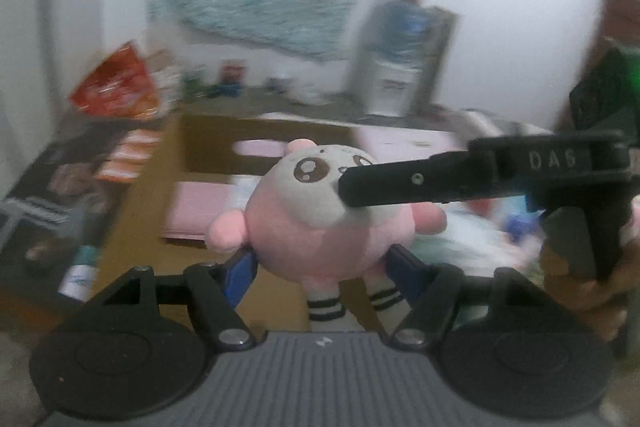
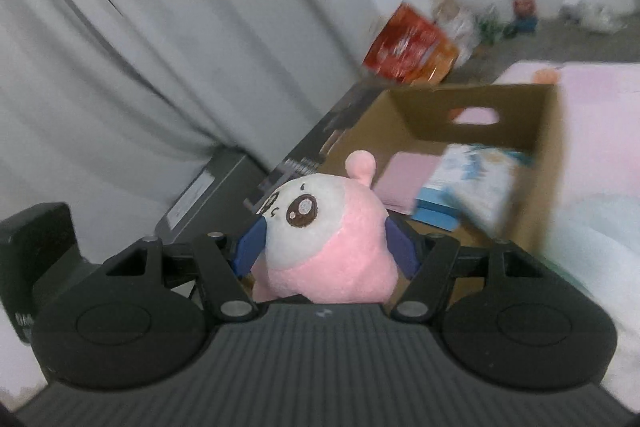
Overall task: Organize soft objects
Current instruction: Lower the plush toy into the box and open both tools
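A pink and white stuffed toy [image 1: 316, 223] sits in the middle of the left wrist view, squeezed on both sides by the blue pads of the left hand-held gripper [image 1: 320, 269]. Its striped legs hang down between the fingers. In the right wrist view a pink and white stuffed toy [image 2: 332, 239] is squeezed the same way by the right hand-held gripper [image 2: 326, 247], low in the middle. In the left view, the right one reaches in from the right edge, its finger tip lying across the toy's face. Behind the toys is an open cardboard box [image 2: 544, 163] with a pink pad [image 2: 404, 179] and a blue and white pack [image 2: 468, 187] inside. A red bag [image 2: 408, 47] is behind the box.
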Tool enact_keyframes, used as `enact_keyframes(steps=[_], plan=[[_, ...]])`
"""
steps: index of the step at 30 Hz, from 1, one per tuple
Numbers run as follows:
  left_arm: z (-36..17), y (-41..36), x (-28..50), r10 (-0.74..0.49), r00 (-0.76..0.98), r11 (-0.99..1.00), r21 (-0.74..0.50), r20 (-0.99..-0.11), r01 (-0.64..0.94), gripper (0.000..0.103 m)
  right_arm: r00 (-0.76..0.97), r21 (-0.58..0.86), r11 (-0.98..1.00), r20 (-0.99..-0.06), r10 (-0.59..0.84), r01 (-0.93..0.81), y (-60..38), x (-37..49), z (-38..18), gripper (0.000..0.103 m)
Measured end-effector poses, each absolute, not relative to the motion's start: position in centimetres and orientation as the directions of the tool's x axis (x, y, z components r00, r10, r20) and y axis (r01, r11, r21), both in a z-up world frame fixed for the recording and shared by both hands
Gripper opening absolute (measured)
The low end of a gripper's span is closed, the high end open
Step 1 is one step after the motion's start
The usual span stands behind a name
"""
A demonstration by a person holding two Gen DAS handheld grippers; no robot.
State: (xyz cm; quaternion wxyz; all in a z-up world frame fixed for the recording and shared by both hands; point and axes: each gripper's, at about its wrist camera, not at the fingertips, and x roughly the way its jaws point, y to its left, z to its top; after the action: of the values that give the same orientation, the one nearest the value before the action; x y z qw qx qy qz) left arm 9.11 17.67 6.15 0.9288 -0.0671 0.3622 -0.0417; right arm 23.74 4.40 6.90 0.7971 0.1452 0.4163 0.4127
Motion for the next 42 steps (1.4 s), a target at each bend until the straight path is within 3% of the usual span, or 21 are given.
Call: enact_keyframes(steps=[6,8,9,10,14,20,23,25,30,33,34,36,42], plan=[[2.8,22.4,14.4,0.007,0.67,0.996,-0.058,-0.742,-0.074,0.071,0.215,0.59,0.667,-0.654,0.725,-0.455,11.9,29.6,1.9,0.064],[2.0,22.8,15.4,0.043,0.669,0.997,-0.015,-0.742,-0.08,0.067,0.186,0.593,0.685,-0.683,0.706,-0.424,13.6,30.5,0.1,0.056],[1.9,23.0,15.5,0.052,0.673,0.997,-0.004,-0.738,-0.081,0.065,0.167,0.599,0.689,-0.693,0.701,-0.407,14.2,30.9,-0.9,0.043],[1.7,22.9,15.9,0.059,0.677,0.997,0.007,-0.734,-0.08,0.065,0.146,0.614,0.686,-0.694,0.705,-0.39,14.9,31.1,-1.9,0.042],[0.8,22.2,16.6,0.099,0.692,0.995,0.068,-0.715,-0.072,0.067,0.146,0.605,0.718,-0.721,0.678,-0.344,16.2,31.6,-4.7,0.042],[0.0,23.1,16.3,0.1,0.672,0.995,0.062,-0.734,-0.081,0.067,0.164,0.638,0.733,-0.717,0.677,-0.237,14.1,32.5,-6.0,0.044],[0.4,23.6,15.2,0.096,0.676,0.995,0.059,-0.73,-0.077,0.068,0.162,0.644,0.728,-0.712,0.683,-0.235,13.1,32.8,-5.7,0.054],[0.6,24.0,14.3,0.08,0.68,0.997,0.042,-0.729,-0.071,0.07,0.152,0.627,0.73,-0.721,0.676,-0.271,13.3,32.8,-5.3,0.076],[1.3,24.0,11.4,0.035,0.686,0.999,0.015,-0.727,-0.035,0.071,0.064,0.553,0.737,-0.782,0.62,-0.389,15.2,32.8,-5.3,0.091],[1.5,23.7,9.7,0.024,0.698,1.0,0.017,-0.716,-0.017,0.072,-0.021,0.54,0.724,-0.807,0.59,-0.429,16.2,32.2,-6.4,0.092],[1.4,23.7,9.4,0.02,0.7,1.0,0.014,-0.714,-0.014,0.072,-0.036,0.533,0.722,-0.814,0.58,-0.442,16.6,31.9,-6.8,0.087],[1.3,23.7,8.8,0.007,0.701,1.0,-0.005,-0.713,-0.016,0.072,-0.056,0.514,0.722,-0.83,0.555,-0.463,17.1,31.2,-7.6,0.069],[0.5,23.5,8.0,-0.006,0.696,0.999,-0.027,-0.718,-0.019,0.072,0.035,0.566,0.754,-0.792,0.61,-0.333,15.9,32.8,-7.6,0.064]])
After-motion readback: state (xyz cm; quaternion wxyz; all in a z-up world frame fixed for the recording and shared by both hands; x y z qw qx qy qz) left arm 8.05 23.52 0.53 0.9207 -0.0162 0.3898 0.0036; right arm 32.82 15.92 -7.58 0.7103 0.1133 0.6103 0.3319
